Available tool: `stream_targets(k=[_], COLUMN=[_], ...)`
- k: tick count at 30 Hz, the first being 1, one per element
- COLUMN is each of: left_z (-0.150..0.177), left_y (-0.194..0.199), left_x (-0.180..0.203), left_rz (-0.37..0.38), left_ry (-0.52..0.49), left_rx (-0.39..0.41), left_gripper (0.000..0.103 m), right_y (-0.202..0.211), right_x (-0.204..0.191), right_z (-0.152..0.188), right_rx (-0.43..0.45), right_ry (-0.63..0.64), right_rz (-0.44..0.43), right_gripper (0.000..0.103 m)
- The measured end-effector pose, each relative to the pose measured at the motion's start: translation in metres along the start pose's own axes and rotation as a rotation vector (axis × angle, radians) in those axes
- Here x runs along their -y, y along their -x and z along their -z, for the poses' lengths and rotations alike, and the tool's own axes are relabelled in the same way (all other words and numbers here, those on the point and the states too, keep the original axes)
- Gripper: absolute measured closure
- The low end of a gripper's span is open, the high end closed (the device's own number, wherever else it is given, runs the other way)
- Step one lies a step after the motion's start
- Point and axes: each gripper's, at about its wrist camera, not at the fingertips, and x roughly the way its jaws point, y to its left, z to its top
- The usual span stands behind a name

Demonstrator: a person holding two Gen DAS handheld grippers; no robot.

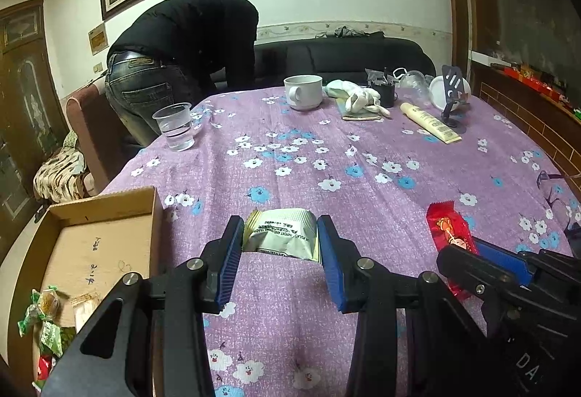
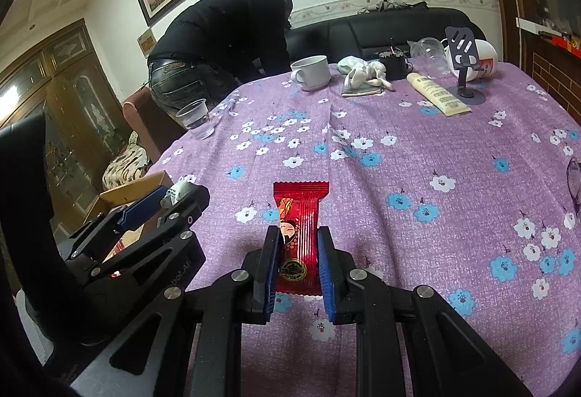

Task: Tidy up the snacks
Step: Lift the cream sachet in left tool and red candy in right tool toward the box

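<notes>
Over the floral worktop (image 1: 363,150), left tongs (image 1: 279,237) pinch a light, crinkly green-white snack packet (image 1: 281,231) and right tongs (image 2: 298,251) clamp a slippery red candy wrapper (image 2: 299,215) mid-body, cardboard box (image 1: 105,211) just left

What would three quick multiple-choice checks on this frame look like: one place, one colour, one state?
1. Where is the cardboard box?
A. left table edge
B. by the mug
C. on the sofa

2. Colour of the packet in the right gripper?
A. green
B. red
C. yellow

3. The left gripper is:
A. open, nothing between
B. out of view
C. shut on the white packet

Key: 1 A, it sits left of the left gripper; 2 B, red wrapper between the pads; 3 C, pads press its sides.
</notes>
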Motion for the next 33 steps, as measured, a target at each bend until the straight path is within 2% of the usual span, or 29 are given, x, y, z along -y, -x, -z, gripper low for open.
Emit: stream_targets(k=[9, 14, 20, 33], left_z=[0.006, 0.008, 0.019, 0.033], left_y=[0.01, 0.008, 0.014, 0.04], left_x=[-0.005, -0.006, -0.005, 0.007], left_rz=[-0.043, -0.064, -0.049, -0.012], left_ry=[0.018, 0.018, 0.017, -0.008], left_rx=[-0.001, -0.022, -0.071, -0.115], left_gripper=[0.064, 0.063, 0.064, 0.063], right_y=[0.004, -0.005, -0.011, -0.012], right_x=[-0.011, -0.001, 0.005, 0.002], right_z=[0.002, 0.002, 0.004, 0.006], right_rx=[0.036, -0.02, -0.065, -0.069], right_ry=[0.052, 0.015, -0.026, -0.009], right_rz=[-0.009, -0.009, -0.027, -0.027], right_gripper=[0.083, 0.083, 0.083, 0.083])
